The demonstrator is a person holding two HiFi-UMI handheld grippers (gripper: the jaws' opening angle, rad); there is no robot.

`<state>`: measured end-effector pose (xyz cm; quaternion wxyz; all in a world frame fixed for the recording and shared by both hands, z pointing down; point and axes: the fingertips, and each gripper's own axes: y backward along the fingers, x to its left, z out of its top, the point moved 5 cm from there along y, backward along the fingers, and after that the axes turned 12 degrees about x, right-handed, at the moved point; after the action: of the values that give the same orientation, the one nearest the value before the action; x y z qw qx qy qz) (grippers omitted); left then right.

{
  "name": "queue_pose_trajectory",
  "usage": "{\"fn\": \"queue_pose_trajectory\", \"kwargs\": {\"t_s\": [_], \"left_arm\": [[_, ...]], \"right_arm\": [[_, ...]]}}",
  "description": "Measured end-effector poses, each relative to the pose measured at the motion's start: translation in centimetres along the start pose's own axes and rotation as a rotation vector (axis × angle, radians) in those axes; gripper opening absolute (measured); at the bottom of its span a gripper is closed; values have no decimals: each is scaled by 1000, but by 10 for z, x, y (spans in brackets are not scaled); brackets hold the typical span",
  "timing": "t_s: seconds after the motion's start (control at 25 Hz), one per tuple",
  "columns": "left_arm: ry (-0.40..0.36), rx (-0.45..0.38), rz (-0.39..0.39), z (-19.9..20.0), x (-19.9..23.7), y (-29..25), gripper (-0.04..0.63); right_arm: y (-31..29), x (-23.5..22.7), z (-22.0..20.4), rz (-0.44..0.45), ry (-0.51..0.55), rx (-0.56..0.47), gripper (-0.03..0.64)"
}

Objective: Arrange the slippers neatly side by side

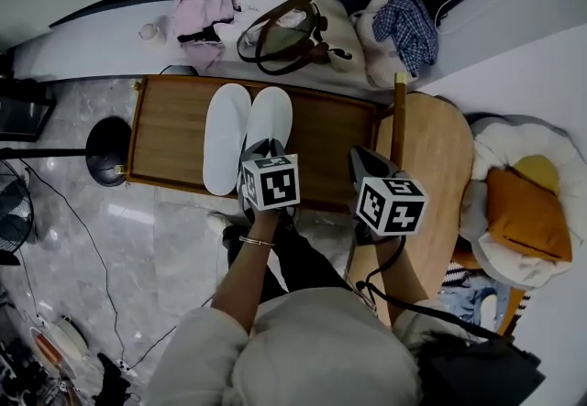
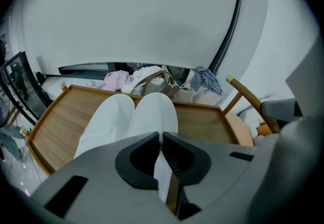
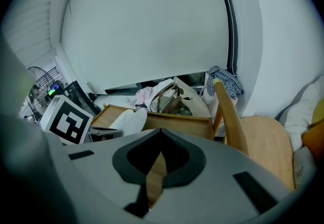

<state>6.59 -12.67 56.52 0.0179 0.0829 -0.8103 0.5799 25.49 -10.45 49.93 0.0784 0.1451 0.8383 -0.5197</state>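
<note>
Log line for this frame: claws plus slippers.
white slippers: side by side on wooden table | left claw: shut, over a slipper's near end | right claw: shut, empty

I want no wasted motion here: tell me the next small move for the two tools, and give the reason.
Probably lift the left tool back and clear without opening it. The left slipper and right slipper already lie side by side, touching, toes about level, on the wooden tray. Both tools are shut and seem empty, the right tool over bare wood.
</note>
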Motion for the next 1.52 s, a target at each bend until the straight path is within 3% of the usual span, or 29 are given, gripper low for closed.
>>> {"fn": "queue_pose_trajectory", "kwargs": {"t_s": [1.52], "left_arm": [[28, 69, -32, -3, 0, -33, 32]], "right_arm": [[-15, -11, -12, 0, -59, 44, 34]]}}
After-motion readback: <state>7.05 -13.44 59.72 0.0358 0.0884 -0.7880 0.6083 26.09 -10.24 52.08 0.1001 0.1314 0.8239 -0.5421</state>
